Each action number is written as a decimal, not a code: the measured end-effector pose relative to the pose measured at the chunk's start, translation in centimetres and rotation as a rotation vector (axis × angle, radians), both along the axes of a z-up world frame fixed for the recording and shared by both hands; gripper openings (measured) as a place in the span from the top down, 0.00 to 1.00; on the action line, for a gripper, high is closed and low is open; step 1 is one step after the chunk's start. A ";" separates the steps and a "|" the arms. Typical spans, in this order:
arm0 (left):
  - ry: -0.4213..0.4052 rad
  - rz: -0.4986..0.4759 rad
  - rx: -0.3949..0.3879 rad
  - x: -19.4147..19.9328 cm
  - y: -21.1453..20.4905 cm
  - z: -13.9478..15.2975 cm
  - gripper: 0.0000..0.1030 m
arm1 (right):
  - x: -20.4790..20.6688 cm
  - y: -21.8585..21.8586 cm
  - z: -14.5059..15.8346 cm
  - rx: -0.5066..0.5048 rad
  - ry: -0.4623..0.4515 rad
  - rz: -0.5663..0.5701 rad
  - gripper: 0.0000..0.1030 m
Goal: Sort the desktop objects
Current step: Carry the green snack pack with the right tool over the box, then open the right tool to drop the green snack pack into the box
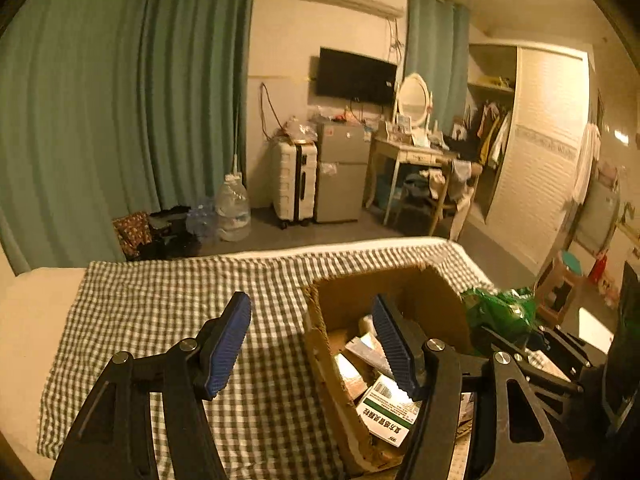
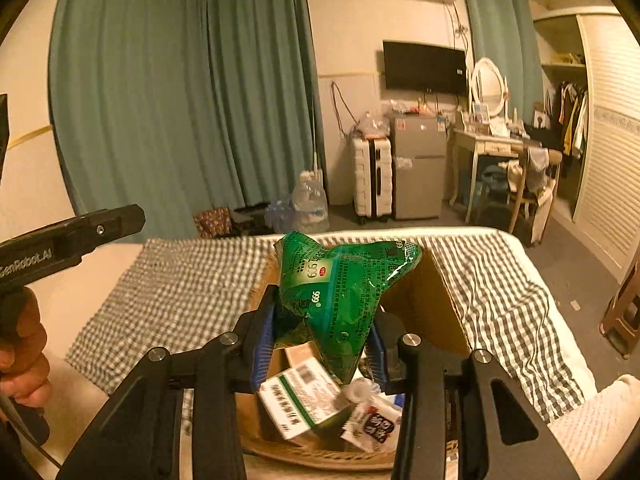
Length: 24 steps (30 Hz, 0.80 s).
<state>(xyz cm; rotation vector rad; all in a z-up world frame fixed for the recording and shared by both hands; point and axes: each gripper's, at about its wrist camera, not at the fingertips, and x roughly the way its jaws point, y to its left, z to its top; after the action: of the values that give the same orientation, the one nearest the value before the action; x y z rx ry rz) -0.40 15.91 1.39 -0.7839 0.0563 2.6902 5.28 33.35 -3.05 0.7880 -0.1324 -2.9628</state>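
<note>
A crumpled green medicine sachet pack [image 2: 344,300] hangs pinched between the blue pads of the right tool [image 2: 320,344], directly above an open cardboard box [image 2: 432,308] that sits on a gingham-covered bed [image 2: 180,292]. Below and just ahead of that tool, inside the box, lie a white-and-green medicine carton [image 2: 308,396] and a small white packet with dark print [image 2: 376,424], apparently sorted already.

The step in hand looks like dropping the pack into the box. To do it well, the tool should sink a little further between the box walls before the pads part, since the pack is light, stiff with creases and wider than the grip, and could catch on the near rim or slide off the cartons if released high. A slow, full opening would let it fall flat instead of clinging to one pad.

The left tool [image 1: 312,344] hovers with its jaws wide and nothing between them; its right-hand pad sits over the box's interior, its left-hand pad over the bare cloth beside the box's left wall [image 1: 320,360]. From the left wrist view the green pack shows off to the right, past the box.
</note>
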 end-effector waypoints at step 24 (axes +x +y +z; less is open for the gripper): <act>-0.086 -0.026 -0.013 -3.7 3.2 -6.5 0.21 | -3.3 5.5 -3.7 -0.037 -0.031 -0.135 0.13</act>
<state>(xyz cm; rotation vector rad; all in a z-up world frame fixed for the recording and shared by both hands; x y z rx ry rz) -4.10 19.09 -5.15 -0.8957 0.0628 2.6307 1.98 38.82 -6.78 0.8535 -0.2517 -3.0646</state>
